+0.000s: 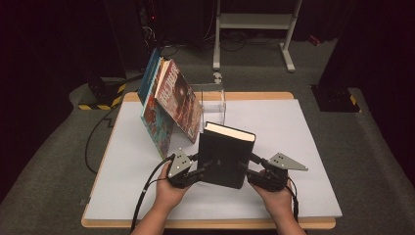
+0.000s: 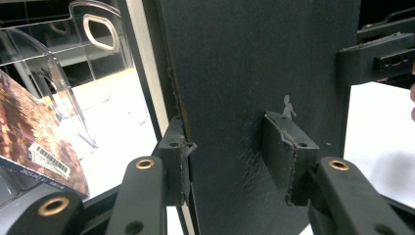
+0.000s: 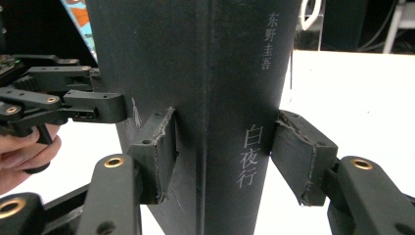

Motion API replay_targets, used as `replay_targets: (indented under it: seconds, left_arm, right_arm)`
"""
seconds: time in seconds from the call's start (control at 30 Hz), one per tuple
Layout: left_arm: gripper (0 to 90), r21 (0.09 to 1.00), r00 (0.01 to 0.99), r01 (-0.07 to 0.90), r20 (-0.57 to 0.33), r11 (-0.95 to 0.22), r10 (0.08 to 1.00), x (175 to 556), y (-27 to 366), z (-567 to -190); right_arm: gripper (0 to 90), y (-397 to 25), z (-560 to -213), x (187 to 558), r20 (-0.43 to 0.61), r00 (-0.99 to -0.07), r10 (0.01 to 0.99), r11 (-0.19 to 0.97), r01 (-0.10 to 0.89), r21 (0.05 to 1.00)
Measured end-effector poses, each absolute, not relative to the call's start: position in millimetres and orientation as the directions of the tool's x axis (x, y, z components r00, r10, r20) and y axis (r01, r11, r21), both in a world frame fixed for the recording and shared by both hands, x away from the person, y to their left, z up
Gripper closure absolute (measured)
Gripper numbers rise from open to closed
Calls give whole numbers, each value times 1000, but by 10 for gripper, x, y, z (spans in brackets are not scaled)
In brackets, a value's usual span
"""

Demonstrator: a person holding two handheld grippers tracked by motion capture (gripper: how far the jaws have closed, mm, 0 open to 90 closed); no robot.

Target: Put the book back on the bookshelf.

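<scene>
A thick black book (image 1: 226, 156) stands upright over the middle of the white table (image 1: 298, 142), cream pages on top. My left gripper (image 1: 208, 166) is shut on its left edge and my right gripper (image 1: 244, 166) on its right edge. In the left gripper view the left gripper (image 2: 232, 156) presses its pads onto both covers of the black book (image 2: 244, 63) beside the page edge. In the right gripper view the right gripper (image 3: 222, 156) clamps the black book (image 3: 186, 58) at its spine, which bears pale characters. Whether the book's bottom touches the table is unclear.
Several colourful books (image 1: 171, 100) lean to the left at the table's back left, next to a clear acrylic stand (image 1: 214, 100). That clear stand (image 2: 58, 63) and a colourful book (image 2: 34, 132) show beyond my left jaws. A white frame (image 1: 254, 22) stands on the floor behind.
</scene>
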State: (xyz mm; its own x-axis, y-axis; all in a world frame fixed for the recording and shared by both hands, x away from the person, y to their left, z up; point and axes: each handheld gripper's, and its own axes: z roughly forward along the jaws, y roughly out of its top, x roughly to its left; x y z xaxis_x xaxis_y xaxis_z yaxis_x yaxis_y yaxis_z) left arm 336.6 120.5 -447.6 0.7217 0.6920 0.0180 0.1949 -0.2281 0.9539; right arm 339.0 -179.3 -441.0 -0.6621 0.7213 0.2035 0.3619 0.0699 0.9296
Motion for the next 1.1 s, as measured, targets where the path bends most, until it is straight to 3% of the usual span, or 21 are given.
replay_targets:
  seconds: [0.3,0.47,0.77,1.1]
  left_arm:
    - [550,950,717,187,42,-251,696,3231,1320,-4598]
    - [437,947,697,234,-5,-221,717,3201,1460,-4661]
    - [373,919,596,346,-62,-186,801,3162,1959,-4823]
    - [345,908,470,402,-91,-121,878,3156,2406,-4910]
  right_arm:
    - [403,-1782,-4427,3261,170,-696,697,87,318,944]
    - [356,-1762,-4433,3242,182,-706,685,90,329,940]
    - [284,-1630,-4409,3247,172,-746,644,118,319,940]
    - [296,-1570,-4194,3346,111,-797,594,162,254,954]
